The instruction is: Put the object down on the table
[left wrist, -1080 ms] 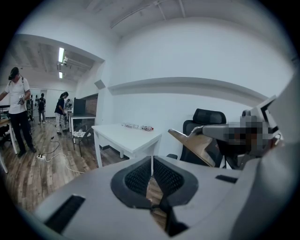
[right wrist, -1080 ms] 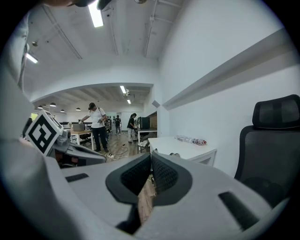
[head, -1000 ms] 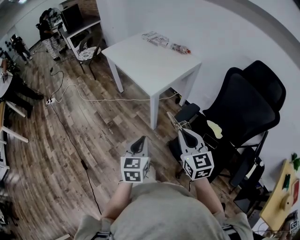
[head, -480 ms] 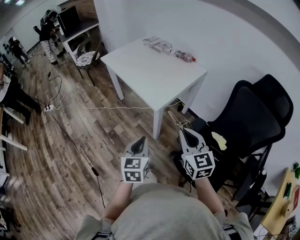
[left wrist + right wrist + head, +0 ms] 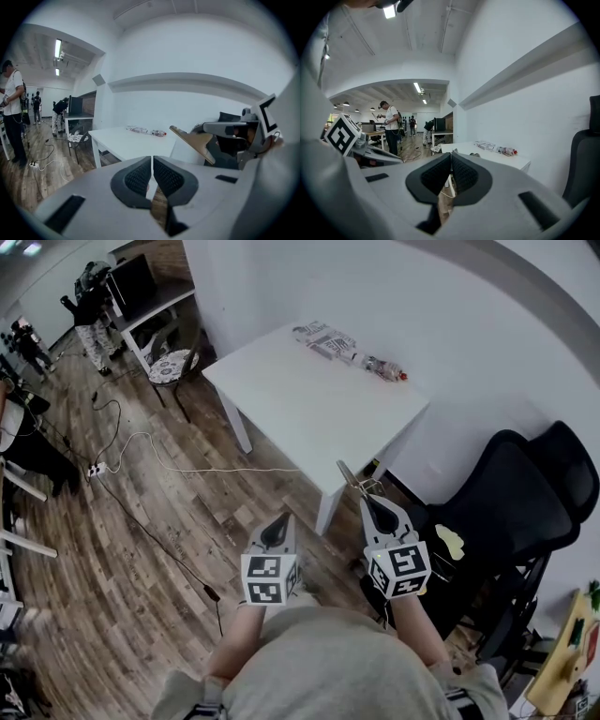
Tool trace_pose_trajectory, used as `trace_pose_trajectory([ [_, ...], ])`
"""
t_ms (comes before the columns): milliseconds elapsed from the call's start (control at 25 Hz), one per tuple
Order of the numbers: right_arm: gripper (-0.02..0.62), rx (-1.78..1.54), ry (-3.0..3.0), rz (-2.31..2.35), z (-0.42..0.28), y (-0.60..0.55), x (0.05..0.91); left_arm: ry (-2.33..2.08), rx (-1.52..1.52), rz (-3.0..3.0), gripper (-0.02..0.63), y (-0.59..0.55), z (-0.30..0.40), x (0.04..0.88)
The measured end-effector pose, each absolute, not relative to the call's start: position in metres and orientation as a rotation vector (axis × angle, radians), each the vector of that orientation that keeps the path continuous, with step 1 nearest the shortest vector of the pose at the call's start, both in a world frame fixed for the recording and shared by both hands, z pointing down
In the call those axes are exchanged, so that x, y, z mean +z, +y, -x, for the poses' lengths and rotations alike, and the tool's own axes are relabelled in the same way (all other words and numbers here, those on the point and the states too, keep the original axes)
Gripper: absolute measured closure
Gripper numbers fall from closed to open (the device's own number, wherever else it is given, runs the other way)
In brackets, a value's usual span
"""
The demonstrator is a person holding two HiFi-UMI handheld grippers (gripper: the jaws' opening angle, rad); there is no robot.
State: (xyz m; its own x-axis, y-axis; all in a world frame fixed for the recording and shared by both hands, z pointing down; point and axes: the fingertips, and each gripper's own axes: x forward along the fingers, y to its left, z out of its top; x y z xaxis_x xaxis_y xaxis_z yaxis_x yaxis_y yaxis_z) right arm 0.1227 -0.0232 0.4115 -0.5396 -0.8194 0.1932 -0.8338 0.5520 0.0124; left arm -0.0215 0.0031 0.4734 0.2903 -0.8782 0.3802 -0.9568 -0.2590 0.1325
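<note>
In the head view, the white tabletop (image 5: 309, 399) has drifted lower in the frame, nearer the left tongs (image 5: 278, 524) and right tongs (image 5: 375, 507). The black chair (image 5: 511, 507) has slid toward the right edge. An approach is judged under way.

In the left gripper view, the left tongs are clenched on nothing. A thin wooden piece (image 5: 194, 139) is seen right of centre.

In the right gripper view, the right tongs are clamped on that piece, which is held in the air short of the tabletop.
</note>
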Motion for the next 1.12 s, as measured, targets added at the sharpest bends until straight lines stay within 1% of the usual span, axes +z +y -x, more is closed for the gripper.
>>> trace_pose_trajectory([
  [560,0.586,0.119,-2.558,-1.482,-0.068,-0.133,0.416,-1.609,0.325,-2.281,0.591,-0.114,0.082,0.475],
  [1120,0.588,0.146,-2.501,-1.511,-0.039,-0.203,0.436,-1.548,0.349,-2.294,0.592,-0.181,0.113,0.493],
])
